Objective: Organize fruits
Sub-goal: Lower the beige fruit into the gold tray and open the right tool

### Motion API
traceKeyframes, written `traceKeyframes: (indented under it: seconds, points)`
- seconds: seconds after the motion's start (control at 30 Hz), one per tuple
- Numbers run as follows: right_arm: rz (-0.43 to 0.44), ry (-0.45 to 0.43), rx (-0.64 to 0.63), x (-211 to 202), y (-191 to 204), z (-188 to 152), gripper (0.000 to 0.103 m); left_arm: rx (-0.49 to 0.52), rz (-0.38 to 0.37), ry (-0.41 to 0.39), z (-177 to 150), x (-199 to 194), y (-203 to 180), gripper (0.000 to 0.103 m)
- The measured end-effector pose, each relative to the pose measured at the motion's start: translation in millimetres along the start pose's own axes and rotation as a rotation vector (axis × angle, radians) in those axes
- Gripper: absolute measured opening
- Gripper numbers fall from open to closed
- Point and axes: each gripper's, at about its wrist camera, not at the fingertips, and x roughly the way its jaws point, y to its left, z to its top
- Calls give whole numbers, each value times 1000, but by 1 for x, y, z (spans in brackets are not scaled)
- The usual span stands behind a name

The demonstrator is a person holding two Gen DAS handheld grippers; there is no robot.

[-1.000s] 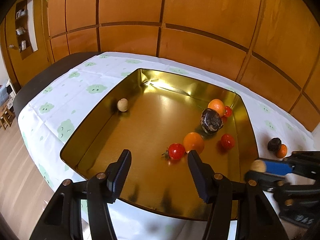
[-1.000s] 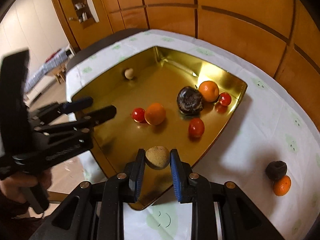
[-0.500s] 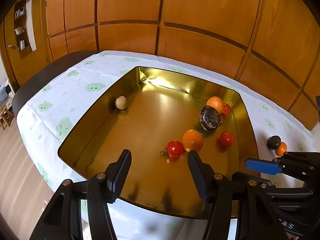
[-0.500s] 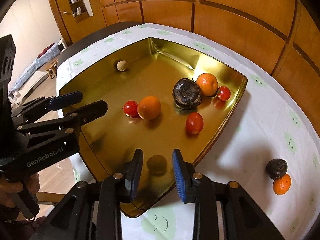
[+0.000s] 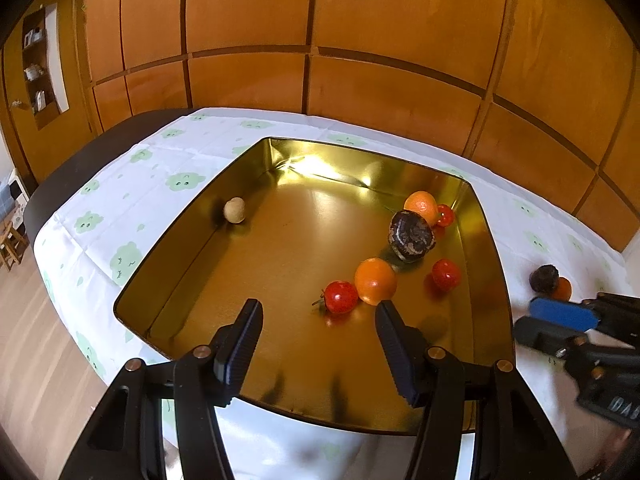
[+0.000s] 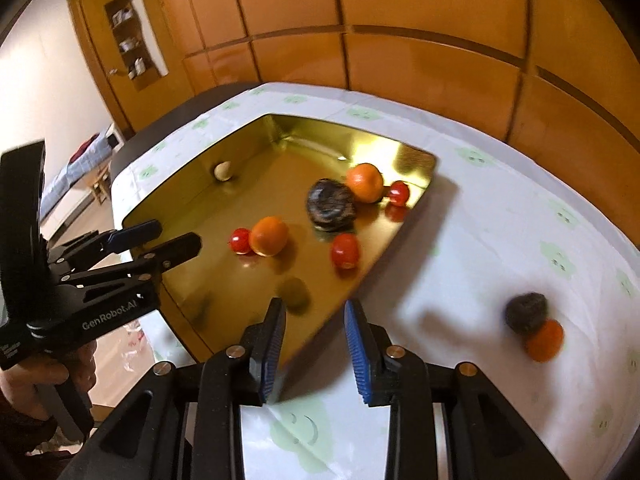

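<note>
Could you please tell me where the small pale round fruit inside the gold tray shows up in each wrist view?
Left wrist view: the pale round fruit lies left of centre, against the gold tray's left wall.
Right wrist view: the same fruit sits upper left of centre, by that wall near the far corner.
Shared landmark: the large dark fruit beside an orange.

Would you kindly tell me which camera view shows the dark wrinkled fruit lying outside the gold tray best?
The right wrist view shows the dark wrinkled fruit best: it lies unobstructed on the white tablecloth, touching an orange fruit, though slightly blurred. The left wrist view shows it only small, near the frame's right edge.
</note>
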Motion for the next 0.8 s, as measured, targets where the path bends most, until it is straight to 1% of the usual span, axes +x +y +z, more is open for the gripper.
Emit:
traceKeyframes:
  seconds: [0.13,0.27,0.8]
  points:
    - [-36,-9,45,-11,-22,-7,31,13,-6,1,0,-1,-4,59]
    - [-84,2,94,-20,-49,-17,31,34,-14,2,-1,-3,-11,59]
    - [-273,14,163,-52,-131,-38,31,128,-72,0,0,-12,-45,59]
